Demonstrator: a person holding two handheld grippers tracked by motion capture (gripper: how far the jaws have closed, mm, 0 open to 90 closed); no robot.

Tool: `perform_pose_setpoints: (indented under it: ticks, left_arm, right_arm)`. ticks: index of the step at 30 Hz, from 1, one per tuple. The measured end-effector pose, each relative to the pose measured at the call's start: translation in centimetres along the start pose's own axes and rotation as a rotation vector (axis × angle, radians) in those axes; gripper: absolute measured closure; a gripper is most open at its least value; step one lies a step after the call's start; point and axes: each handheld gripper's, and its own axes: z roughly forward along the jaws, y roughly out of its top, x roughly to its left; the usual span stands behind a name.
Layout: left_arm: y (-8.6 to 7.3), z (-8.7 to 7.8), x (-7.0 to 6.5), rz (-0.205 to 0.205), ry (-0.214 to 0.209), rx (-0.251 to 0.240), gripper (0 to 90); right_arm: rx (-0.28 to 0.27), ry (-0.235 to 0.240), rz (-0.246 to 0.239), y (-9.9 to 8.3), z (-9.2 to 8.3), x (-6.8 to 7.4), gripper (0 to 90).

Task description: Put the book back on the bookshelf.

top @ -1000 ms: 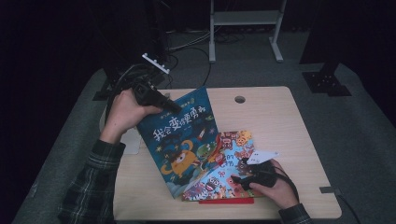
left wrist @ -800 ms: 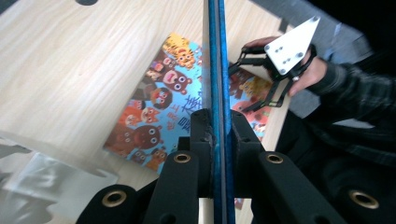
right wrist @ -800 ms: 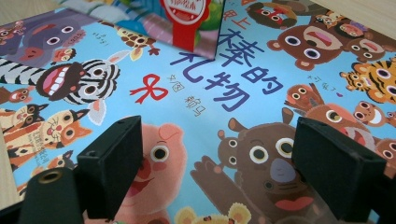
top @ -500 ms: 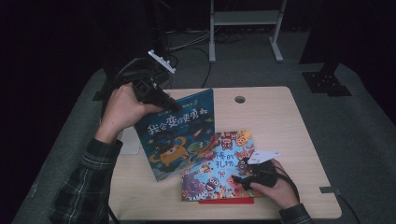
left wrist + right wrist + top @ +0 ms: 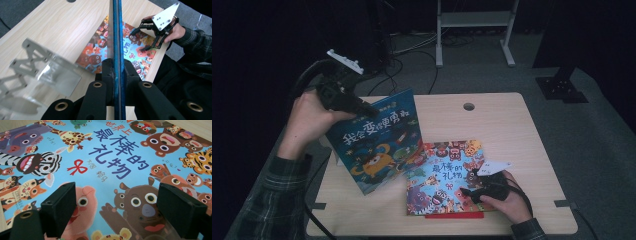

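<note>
- Left gripper (image 5: 362,107): jaws pressed together on the top edge of the blue picture book (image 5: 377,142); in the left gripper view the book's edge (image 5: 116,37) runs straight up between the two black jaws
- Blue picture book: lifted and tilted, cover facing the person, its lower corner down by the table (image 5: 512,125) at the left side; its right edge overlaps the left margin of the animal picture book (image 5: 447,175)
- Animal picture book: lies flat on the table, front of centre, cover up; a crowd of cartoon animals around blue lettering (image 5: 117,152)
- Right gripper (image 5: 474,192): rests low over the right part of the animal book's cover, jaws spread apart with nothing between them; the pads stand either side of a pig and a bear on the cover in the right gripper view
- Red strip (image 5: 454,215): a thin red edge showing just under the animal book's near side
- Round hole (image 5: 469,106): in the tabletop near the far edge, well apart from both books
- Metal frame (image 5: 474,22): pale legs on the floor beyond the table
- Cables (image 5: 412,47): dark loops on the floor behind the left gripper
</note>
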Motion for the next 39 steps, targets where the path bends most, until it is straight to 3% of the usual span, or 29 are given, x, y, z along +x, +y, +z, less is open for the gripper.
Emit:
perform_pose_setpoints:
  ticks: [9,24,33,39]
  left_arm:
    - [-3.7,-3.8,0.9,-0.062,0.061,-0.026,82.3]
    - [-10.5,-8.9,2.4,-0.187,0.147,-0.018,82.3]
    - [-13.3,-10.2,3.6,-0.277,0.205,-0.010,82.3]
    - [-13.9,-10.0,5.2,-0.331,0.261,-0.006,82.3]
  right_arm:
    - [0.000,0.000,0.001,0.0,0.0,0.0,15.5]
    - [0.002,-0.004,0.005,0.0,-0.1,-0.1,15.5]
    - [0.002,-0.007,0.003,0.0,-0.1,-0.1,15.5]
    - [-0.002,-0.008,0.002,0.1,-0.1,-0.1,15.5]
